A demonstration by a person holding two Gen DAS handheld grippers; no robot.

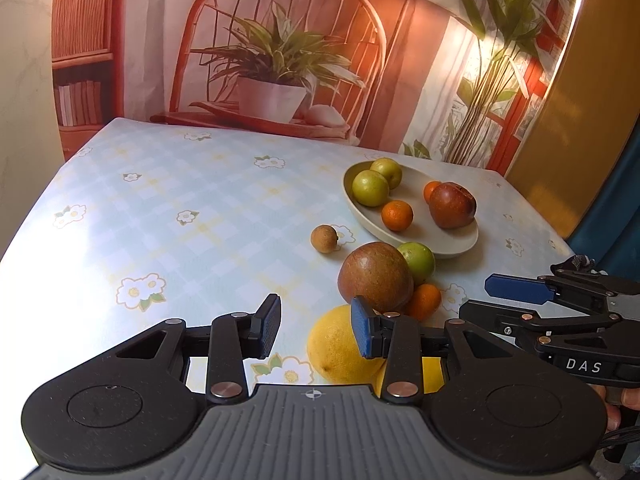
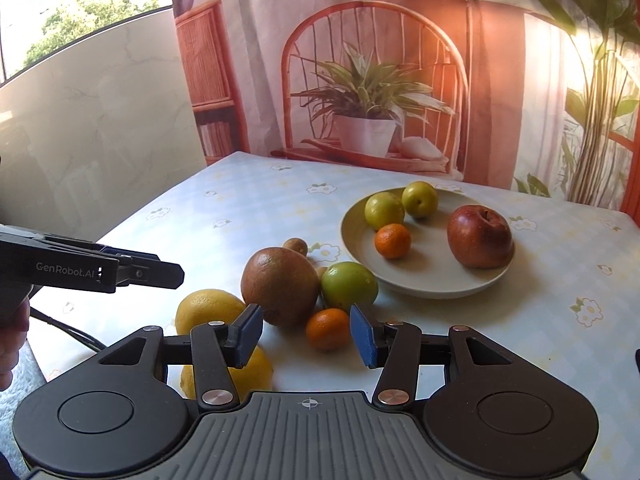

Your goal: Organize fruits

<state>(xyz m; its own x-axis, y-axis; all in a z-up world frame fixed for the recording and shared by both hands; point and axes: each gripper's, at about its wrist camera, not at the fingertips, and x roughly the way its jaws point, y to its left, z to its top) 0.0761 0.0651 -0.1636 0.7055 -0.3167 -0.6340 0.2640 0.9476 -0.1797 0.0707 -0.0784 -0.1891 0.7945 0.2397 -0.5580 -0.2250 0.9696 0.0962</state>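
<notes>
Hovering low over the near side of the table (image 2: 560,280), both claws empty, jaws apart with nothing between the pads. Left gripper (image 1: 316,332) over a yellow lemon (image 1: 336,348) near the front edge; right gripper (image 2: 306,334) just short of a small orange (image 2: 327,329), not touching it. Piled close together ahead: brown round fruit (image 2: 280,284), green fruit (image 2: 349,285), the small orange, two lemons (image 2: 206,308), and a little brown fruit (image 1: 324,239) slightly apart behind. Beyond, toward the far right, a shallow plate (image 2: 424,286) holding two green fruits (image 2: 384,210), a small orange (image 2: 393,241) and a red apple (image 2: 479,236), with bare room in its middle. Wide open tablecloth across the whole left half, free up to the far edge against the printed backdrop (image 1: 280,40). Right edge of the table close behind the plate. Fingers of a hand (image 2: 12,340) gripping the left tool at the margin.
</notes>
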